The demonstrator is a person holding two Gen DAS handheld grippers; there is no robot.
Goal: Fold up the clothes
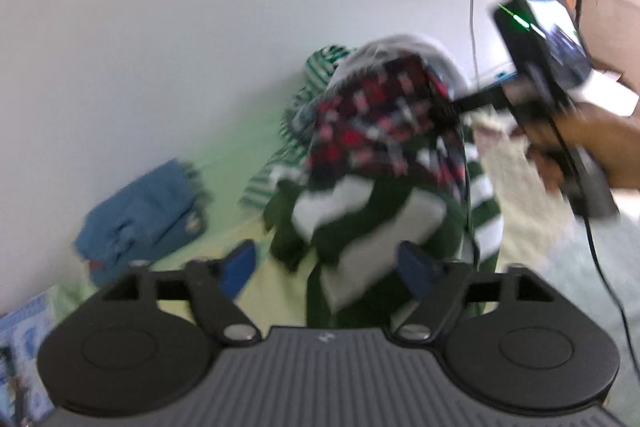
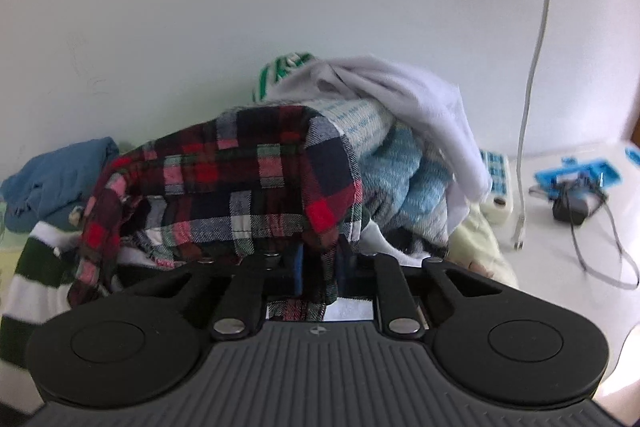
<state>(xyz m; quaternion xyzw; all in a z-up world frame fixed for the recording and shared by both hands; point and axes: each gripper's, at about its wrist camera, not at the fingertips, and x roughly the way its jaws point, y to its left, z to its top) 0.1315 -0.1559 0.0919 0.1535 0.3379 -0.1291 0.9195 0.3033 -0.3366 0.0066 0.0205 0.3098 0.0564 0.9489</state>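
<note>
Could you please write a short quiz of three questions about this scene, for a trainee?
1. True or false: the left gripper holds the plaid shirt.
2. Which garment is the right gripper shut on? A. blue garment B. plaid shirt C. white garment
3. Fill in: the green-and-white striped garment hangs in front of the ___ gripper.

Key:
1. False; its jaws are open, pressing nothing.
2. B
3. left

Black ribbed gripper (image 2: 318, 267) bodies — blue pads, silver screws, trailing cable.
</note>
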